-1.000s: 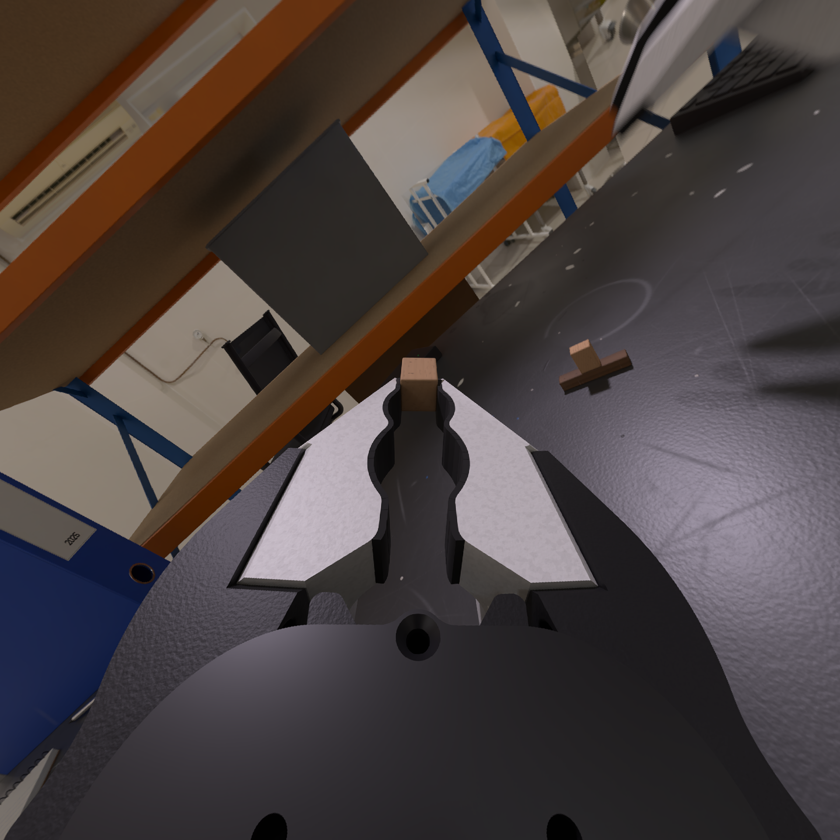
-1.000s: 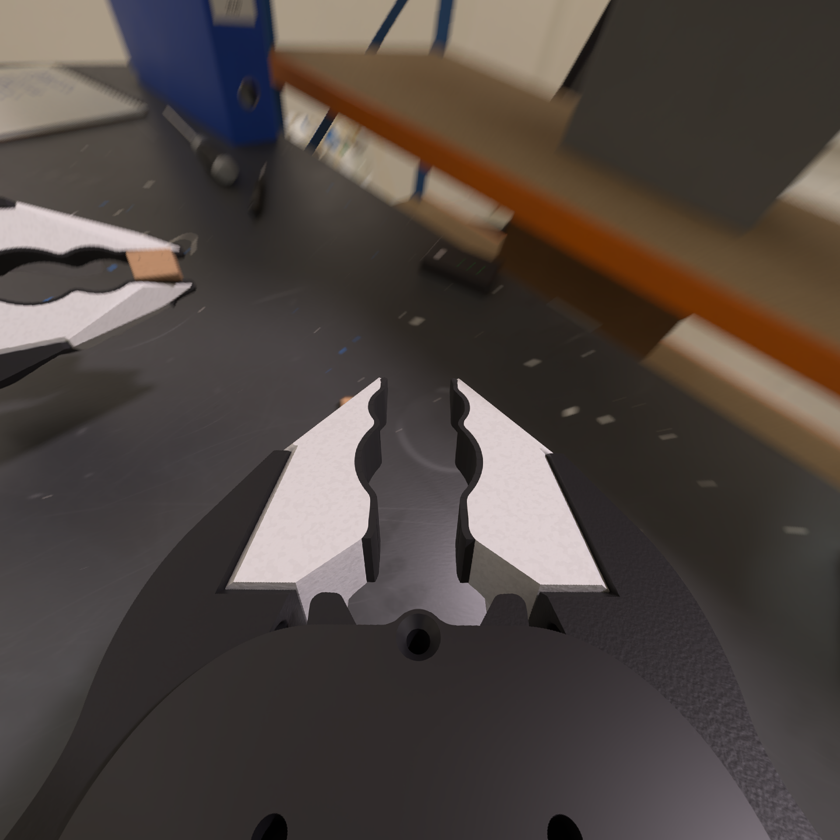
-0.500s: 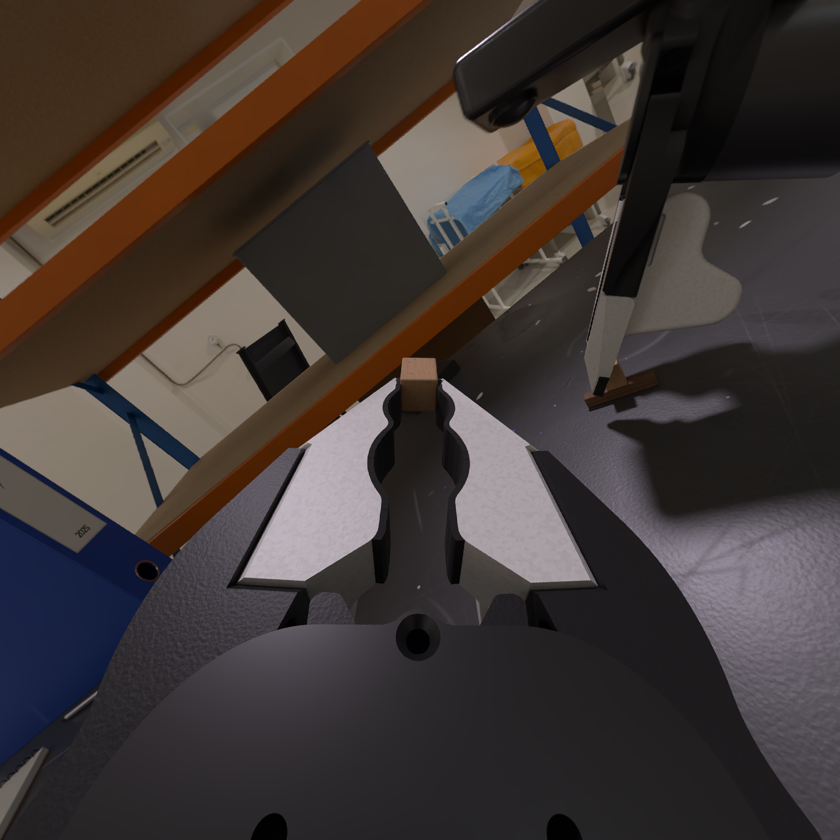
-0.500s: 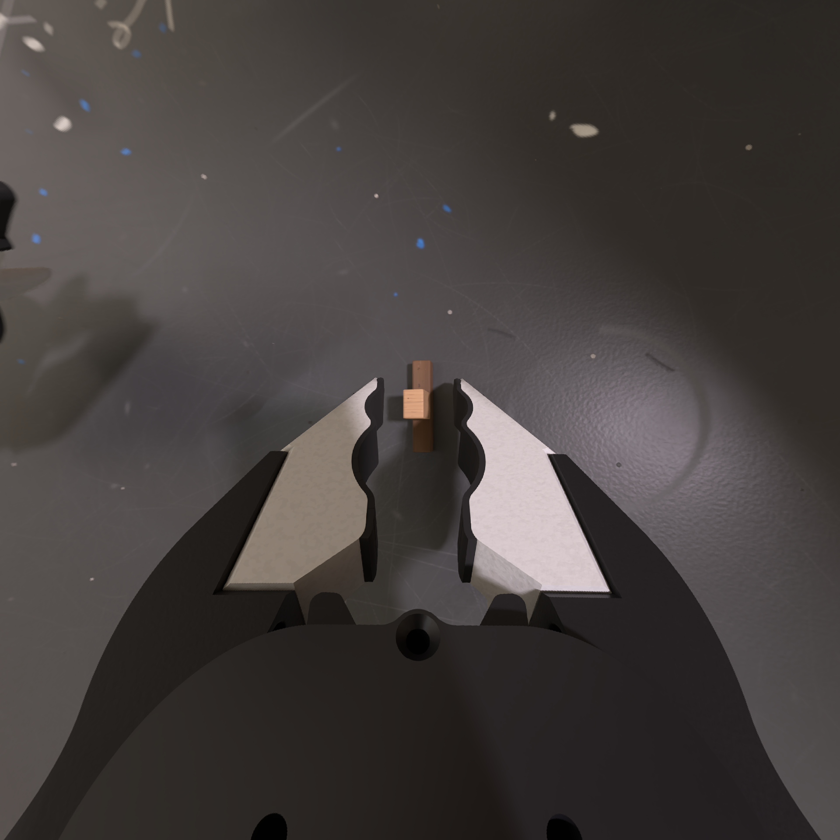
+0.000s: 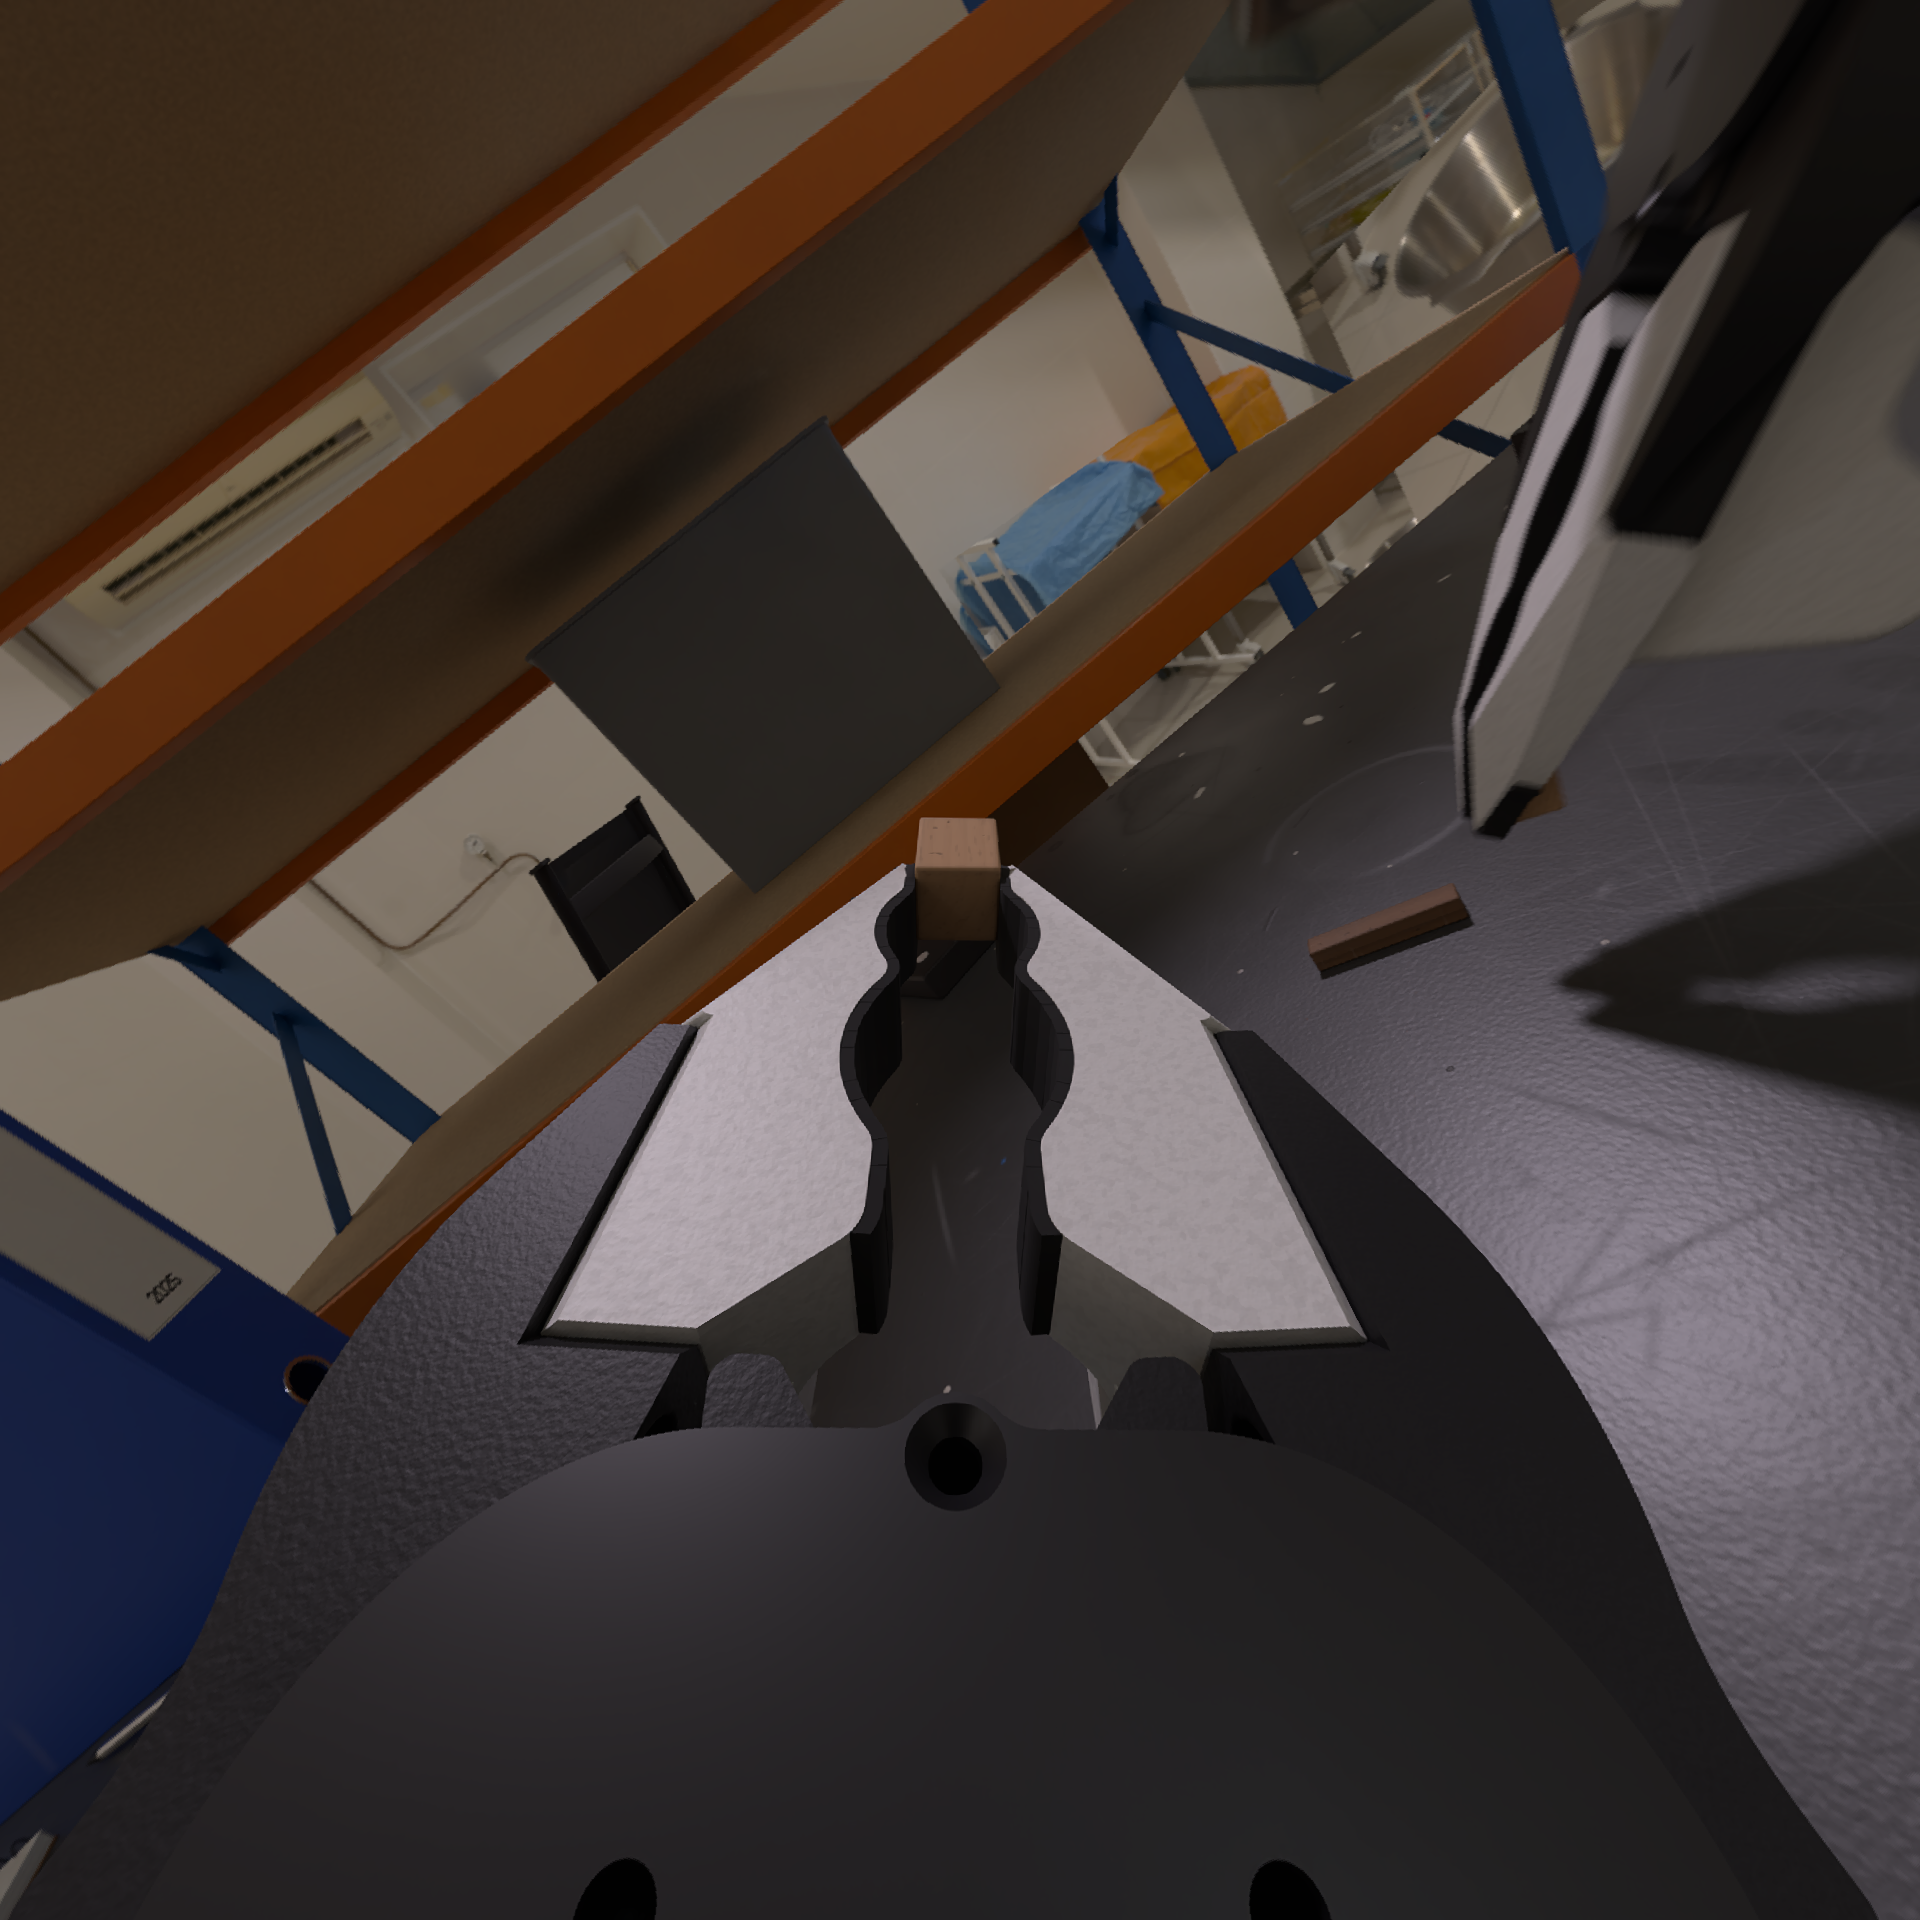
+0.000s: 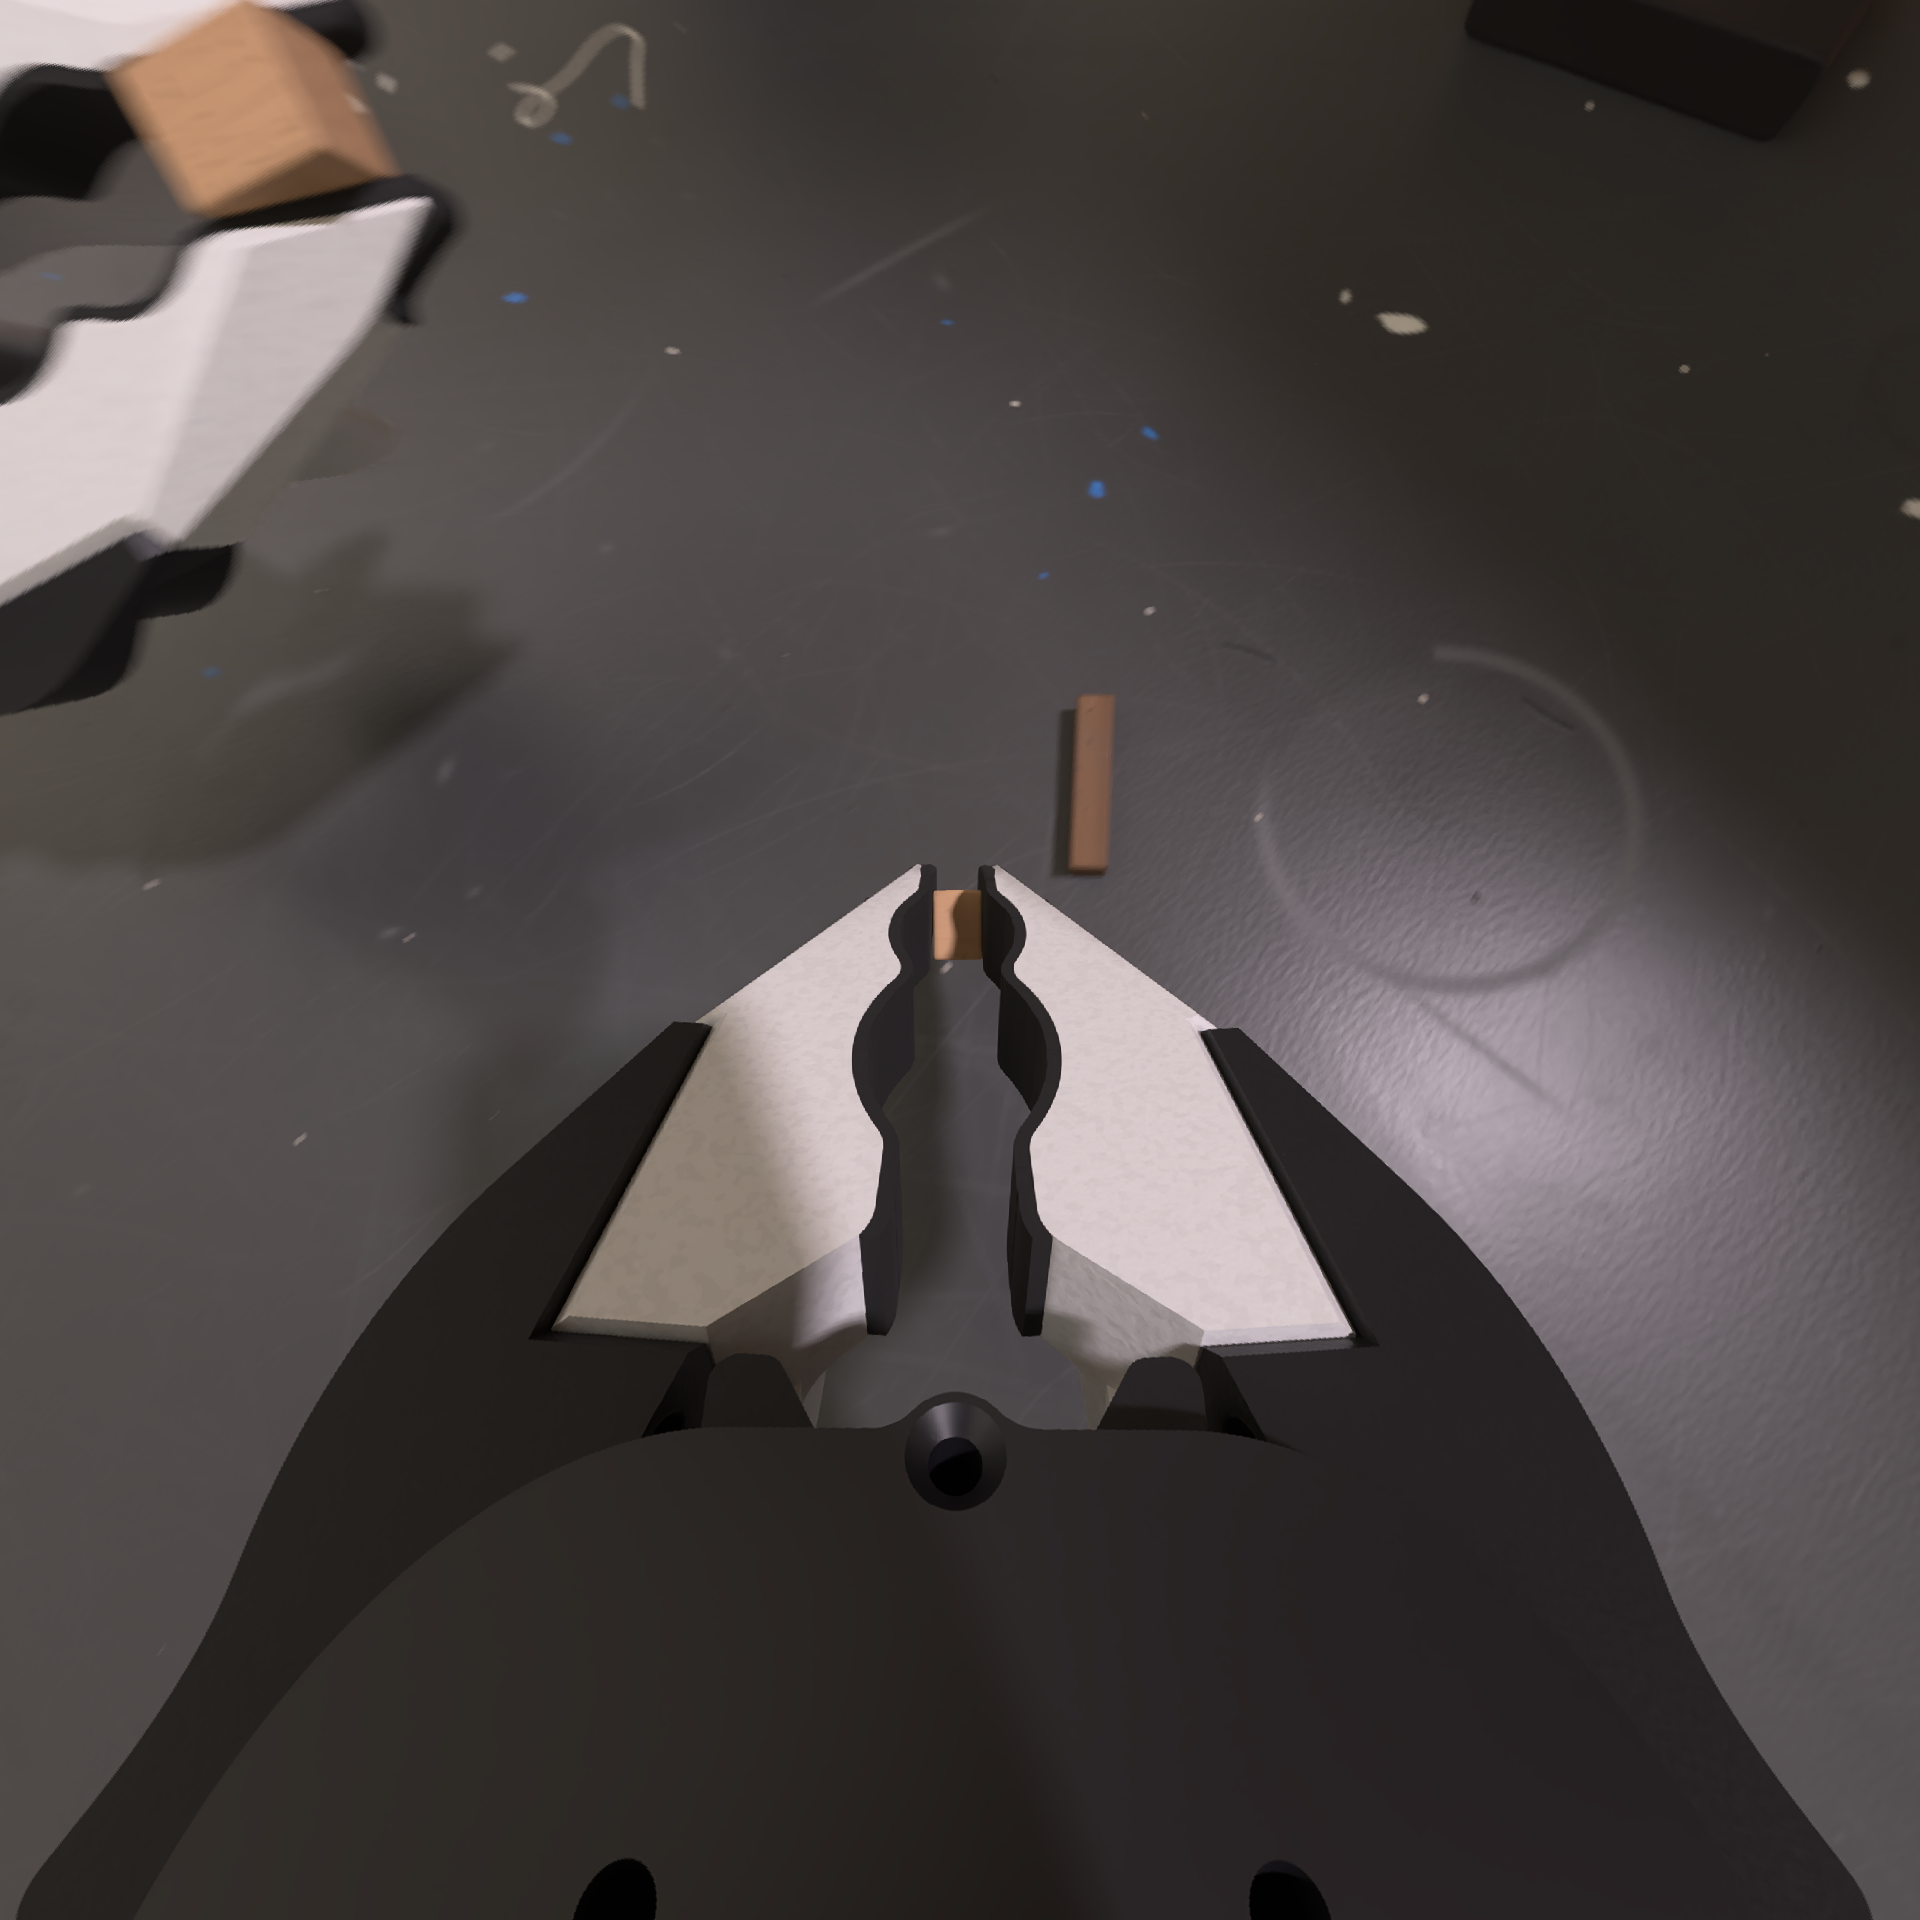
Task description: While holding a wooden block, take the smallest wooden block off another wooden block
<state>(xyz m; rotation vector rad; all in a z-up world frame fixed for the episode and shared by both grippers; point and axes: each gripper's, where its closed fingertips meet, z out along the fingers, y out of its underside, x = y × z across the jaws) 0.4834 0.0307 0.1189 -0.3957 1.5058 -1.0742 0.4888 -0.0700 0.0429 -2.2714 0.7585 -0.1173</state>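
Note:
My left gripper (image 5: 957, 883) is shut on a light wooden cube (image 5: 957, 878) at its fingertips, held above the dark table; it also shows in the right wrist view (image 6: 260, 197) at the upper left with the cube (image 6: 249, 120). My right gripper (image 6: 957, 883) is shut on the smallest wooden block (image 6: 957, 925) and holds it lifted above the table. The flat dark wooden block (image 6: 1091, 784) lies bare on the table just ahead and right of it, and shows in the left wrist view (image 5: 1387, 928). The right gripper (image 5: 1507, 810) hangs above that block there.
The dark scratched table (image 6: 1351, 468) spreads all round. A blue binder (image 5: 114, 1455) stands at the left. An orange-edged shelf unit (image 5: 727, 312) with a dark panel (image 5: 764, 665) rises behind the table. A dark flat object (image 6: 1652, 52) lies at the far right.
My right gripper closed on the smallest block and lifted it off the flat block, which stays on the table. My left gripper kept hold of its cube.

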